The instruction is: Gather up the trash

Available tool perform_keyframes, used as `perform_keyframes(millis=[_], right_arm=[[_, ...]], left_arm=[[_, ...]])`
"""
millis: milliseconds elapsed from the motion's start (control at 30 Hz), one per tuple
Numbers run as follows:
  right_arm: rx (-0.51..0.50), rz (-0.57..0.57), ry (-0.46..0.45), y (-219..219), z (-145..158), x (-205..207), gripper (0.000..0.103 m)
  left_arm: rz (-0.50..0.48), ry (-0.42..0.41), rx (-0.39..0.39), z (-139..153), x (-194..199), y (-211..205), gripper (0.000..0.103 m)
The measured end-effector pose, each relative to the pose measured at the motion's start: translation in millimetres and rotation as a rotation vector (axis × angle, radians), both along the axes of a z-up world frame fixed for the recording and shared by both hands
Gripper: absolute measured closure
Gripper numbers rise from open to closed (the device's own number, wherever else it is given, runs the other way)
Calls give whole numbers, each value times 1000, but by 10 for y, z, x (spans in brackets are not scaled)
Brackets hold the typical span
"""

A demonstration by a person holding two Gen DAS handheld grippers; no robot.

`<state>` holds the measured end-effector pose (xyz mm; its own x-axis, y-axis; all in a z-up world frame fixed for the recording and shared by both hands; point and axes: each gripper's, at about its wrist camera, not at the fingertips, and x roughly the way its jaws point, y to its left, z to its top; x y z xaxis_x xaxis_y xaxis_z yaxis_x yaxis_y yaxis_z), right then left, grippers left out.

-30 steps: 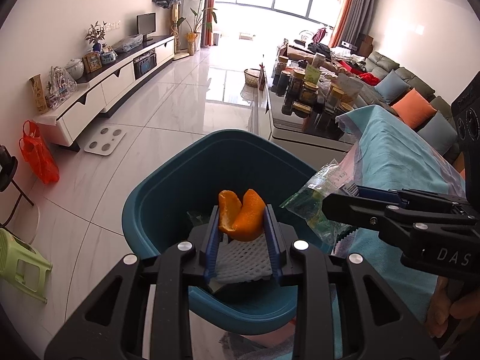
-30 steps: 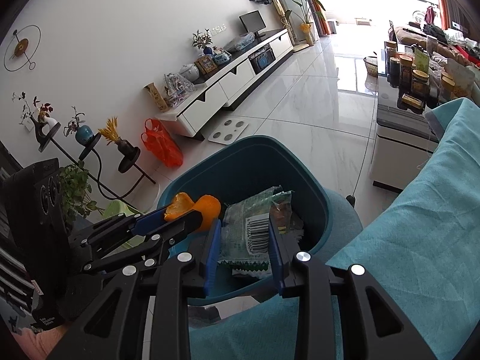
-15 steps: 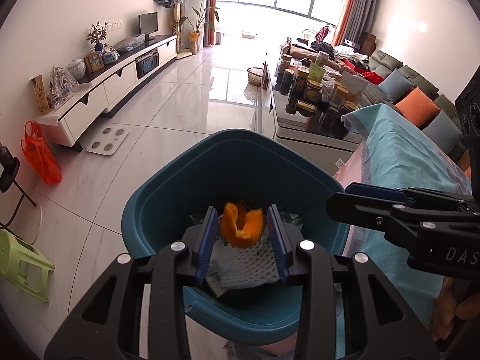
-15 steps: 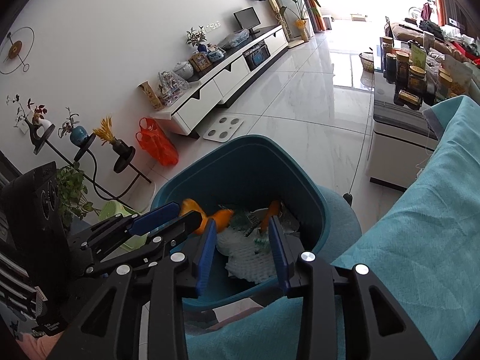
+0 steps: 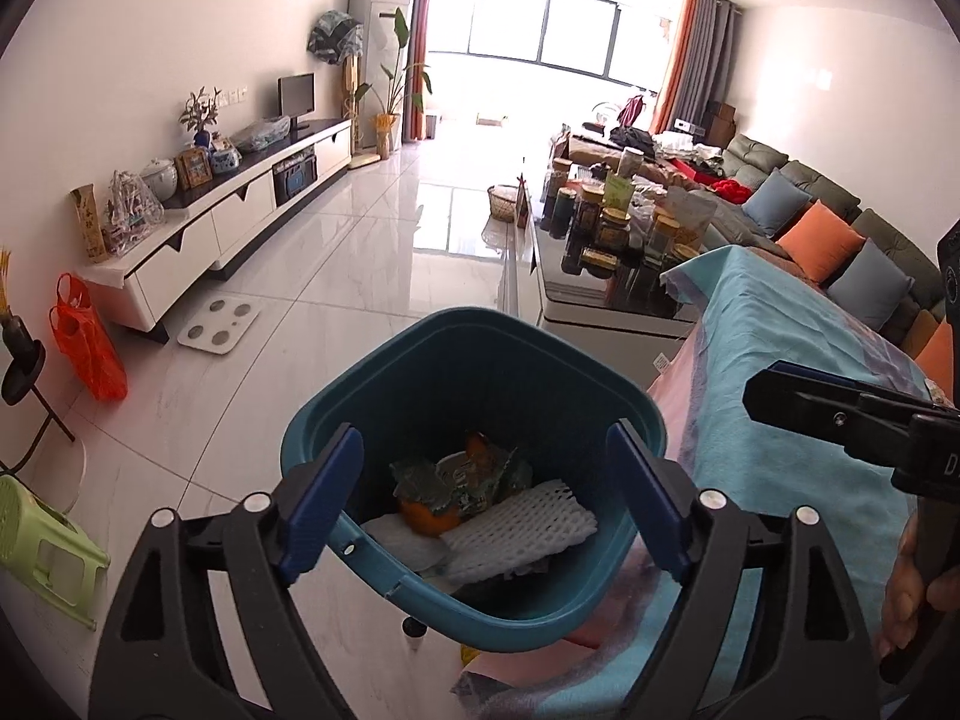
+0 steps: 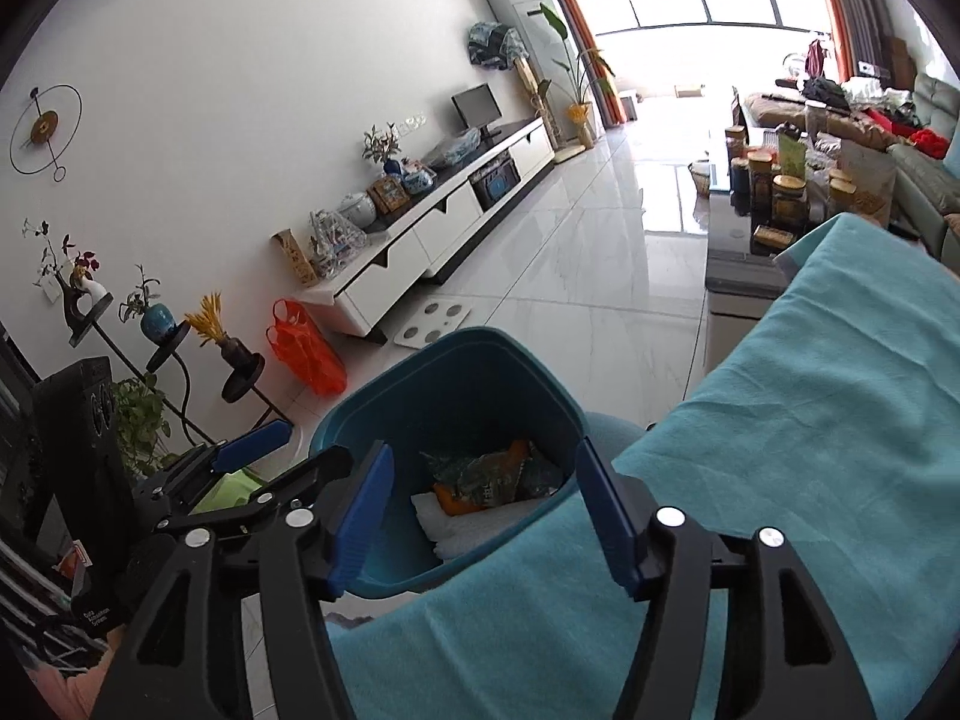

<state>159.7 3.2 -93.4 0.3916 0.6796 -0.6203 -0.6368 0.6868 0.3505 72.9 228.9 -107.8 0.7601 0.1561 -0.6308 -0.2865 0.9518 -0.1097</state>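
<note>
Both the left gripper (image 5: 486, 504) and the right gripper (image 6: 486, 516) are opening wide, empty, over the bin (image 5: 474, 360) at lower centre. The foam net (image 5: 516, 531) inside looks light and soft; I would be pinching its edge.

One teal bin (image 5: 480, 360). In it: one white foam net sleeve (image 5: 516, 531), one green wrapper (image 5: 462, 480), orange peel (image 5: 429, 519), pieces uncountable. Two grippers: left (image 5: 480, 498), right (image 6: 486, 516). One orange plastic bag (image 5: 87, 342), far left. One floor scale (image 5: 219, 327).

A home living room: sofa (image 5: 840, 210), TV cabinet (image 5: 240, 222), tiled floor (image 5: 372, 252).
</note>
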Motion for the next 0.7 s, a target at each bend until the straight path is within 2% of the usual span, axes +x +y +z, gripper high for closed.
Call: perform_keyframes(millis=[100, 167, 267, 433, 533, 700], right_arm=[[12, -51, -82, -250, 126, -169, 29], [21, -105, -138, -451, 191, -295, 17], [4, -194, -214, -722, 250, -471, 7], [-46, -350, -307, -1169, 265, -716, 7], [-57, -425, -337, -1413, 246, -864, 7], [-79, -527, -448, -1727, 248, -1188, 7]], left_arm=[[-42, -68, 15, 167, -185, -162, 6], [-69, -111, 29, 283, -296, -306, 6], [-91, -166, 43, 425, -415, -534, 6], [-135, -227, 52, 560, -571, -934, 6], [-152, -251, 63, 600, -636, -1167, 6], [-174, -295, 89, 652, -722, -1506, 6]])
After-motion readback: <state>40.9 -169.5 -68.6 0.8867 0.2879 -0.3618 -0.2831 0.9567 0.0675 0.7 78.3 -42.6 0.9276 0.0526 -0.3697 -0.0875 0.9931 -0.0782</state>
